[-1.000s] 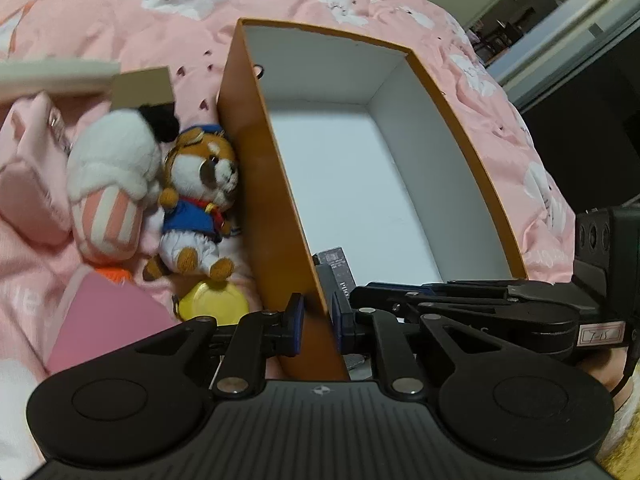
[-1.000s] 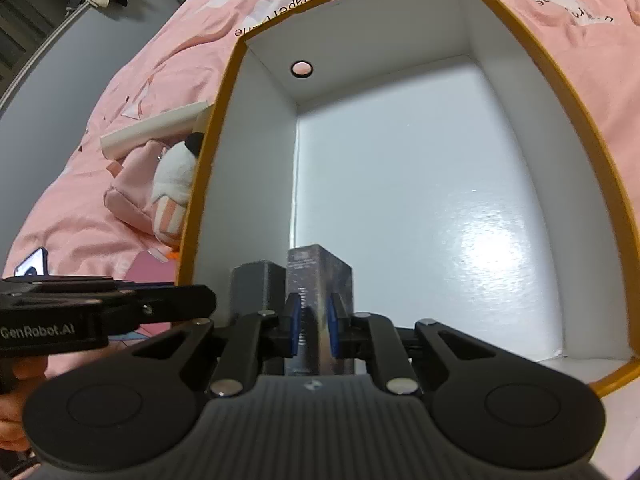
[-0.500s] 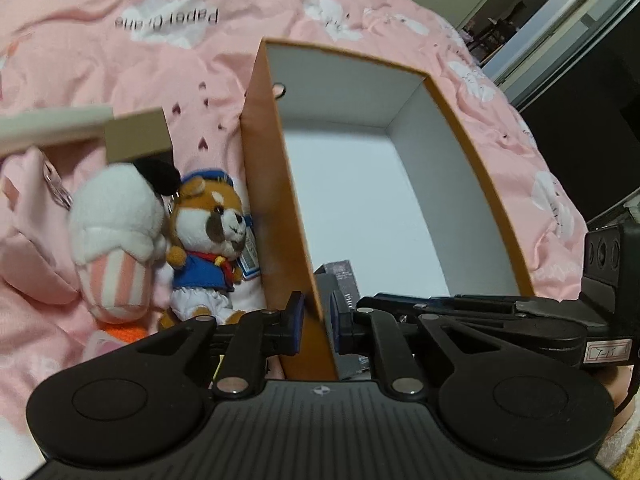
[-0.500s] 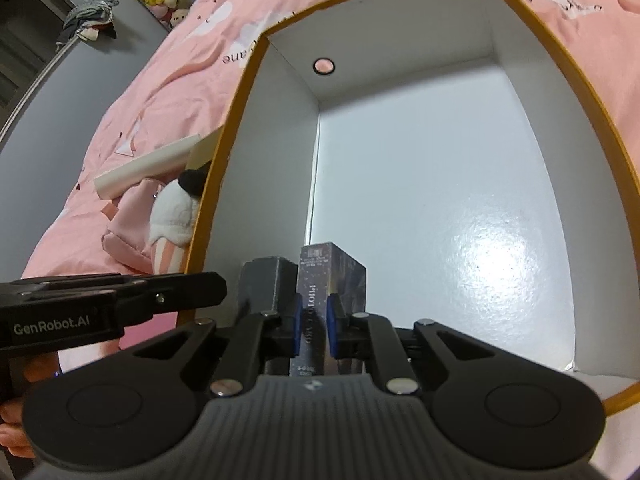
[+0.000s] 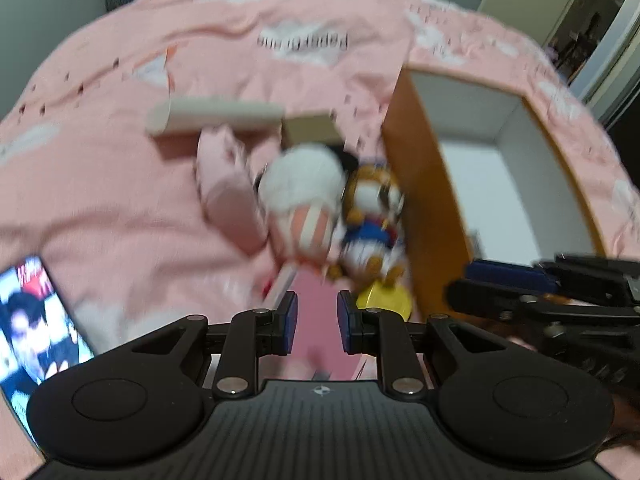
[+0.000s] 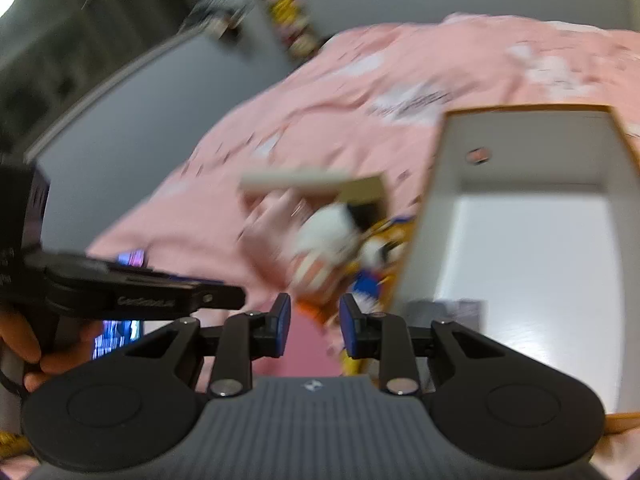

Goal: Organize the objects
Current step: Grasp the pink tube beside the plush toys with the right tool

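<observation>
An orange box (image 5: 424,208) with a white inside stands open on the pink bed. Two small dark boxes (image 6: 444,310) stand in its near left corner. Left of the box lie a white and pink striped plush (image 5: 304,200) and a red-panda plush in blue (image 5: 372,216). My left gripper (image 5: 317,322) hovers over a flat pink thing (image 5: 316,292), its jaws opening with nothing between them. My right gripper (image 6: 312,324) hangs near the box's left wall, jaws also opening and empty. Both views are blurred.
A pink pouch (image 5: 230,196), a long cream box (image 5: 216,116) and a small cardboard box (image 5: 310,130) lie behind the plush toys. A yellow round thing (image 5: 384,300) sits by the box wall. A lit phone (image 5: 36,320) lies at the left.
The left gripper let go of the box's wall, the right let go of the dark small box, which stays inside. Both pulled back, rose and swung left towards the plush toys.
</observation>
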### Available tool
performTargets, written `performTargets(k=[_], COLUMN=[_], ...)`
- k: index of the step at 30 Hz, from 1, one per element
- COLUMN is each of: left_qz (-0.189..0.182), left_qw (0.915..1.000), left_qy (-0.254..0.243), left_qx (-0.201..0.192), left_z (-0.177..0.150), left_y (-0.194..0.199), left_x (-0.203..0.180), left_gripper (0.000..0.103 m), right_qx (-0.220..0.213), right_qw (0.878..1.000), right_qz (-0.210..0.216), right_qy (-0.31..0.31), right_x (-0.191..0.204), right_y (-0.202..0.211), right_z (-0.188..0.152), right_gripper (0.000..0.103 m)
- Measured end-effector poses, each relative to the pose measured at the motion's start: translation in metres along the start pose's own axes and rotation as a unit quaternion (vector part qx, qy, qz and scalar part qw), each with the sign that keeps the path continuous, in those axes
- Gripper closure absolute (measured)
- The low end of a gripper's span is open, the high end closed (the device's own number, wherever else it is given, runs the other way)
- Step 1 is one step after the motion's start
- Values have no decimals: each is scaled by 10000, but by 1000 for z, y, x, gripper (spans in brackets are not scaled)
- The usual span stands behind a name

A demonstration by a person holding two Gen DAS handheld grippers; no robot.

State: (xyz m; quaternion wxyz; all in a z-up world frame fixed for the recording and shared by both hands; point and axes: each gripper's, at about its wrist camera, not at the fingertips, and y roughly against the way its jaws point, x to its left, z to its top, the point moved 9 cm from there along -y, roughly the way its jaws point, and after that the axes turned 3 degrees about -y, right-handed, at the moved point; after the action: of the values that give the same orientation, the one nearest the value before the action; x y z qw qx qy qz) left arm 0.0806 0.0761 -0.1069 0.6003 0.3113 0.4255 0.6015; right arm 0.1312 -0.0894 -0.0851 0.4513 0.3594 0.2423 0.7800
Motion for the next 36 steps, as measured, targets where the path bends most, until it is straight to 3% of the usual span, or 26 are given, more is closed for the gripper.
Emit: performTargets(k=[5, 13, 15, 19, 21, 27, 30, 34, 36], left_qz=[196, 307, 286, 233, 165, 80, 69, -68, -151], left_qw=[9992, 9971, 9970, 9977, 9981, 9983, 9982, 9987, 9989], left_qy=[-130, -506, -535, -454, -394, -300, -290, -271, -244], left_qx=[317, 476, 471, 449, 453, 503, 514, 425, 376], left_z=[-17, -36, -36, -36, -36, -34, -34, -31, -30], left_y=[-11, -16, -16, -15, -16, -24, -26, -23, -21], left_x=[10, 26, 30, 39, 40, 43, 43, 41, 41], left_gripper=[80, 83, 85, 87, 87, 87, 87, 87, 86], right_qx=[561, 1050, 1177, 1381, 1397, 1414, 1392, 1290, 1169], right_qw=[9957, 9873, 9851, 9798, 9771, 9723, 9720, 9747, 9745], right_qz=[-108, -367, -378, -335, -440, -730, -844, -905, -954], right_qy=[731, 1132, 1199, 1408, 1542, 1710, 1695, 1586, 1663], right_x=[29, 36, 37, 44, 45, 42, 38, 34, 35], right_y=[-36, -89, -98, -111, -117, -134, -142, -134, -123], right_z=[-23, -40, -45, -53, -56, -60, -60, -55, -52], right_gripper=[74, 72, 60, 53, 40, 25, 26, 37, 51])
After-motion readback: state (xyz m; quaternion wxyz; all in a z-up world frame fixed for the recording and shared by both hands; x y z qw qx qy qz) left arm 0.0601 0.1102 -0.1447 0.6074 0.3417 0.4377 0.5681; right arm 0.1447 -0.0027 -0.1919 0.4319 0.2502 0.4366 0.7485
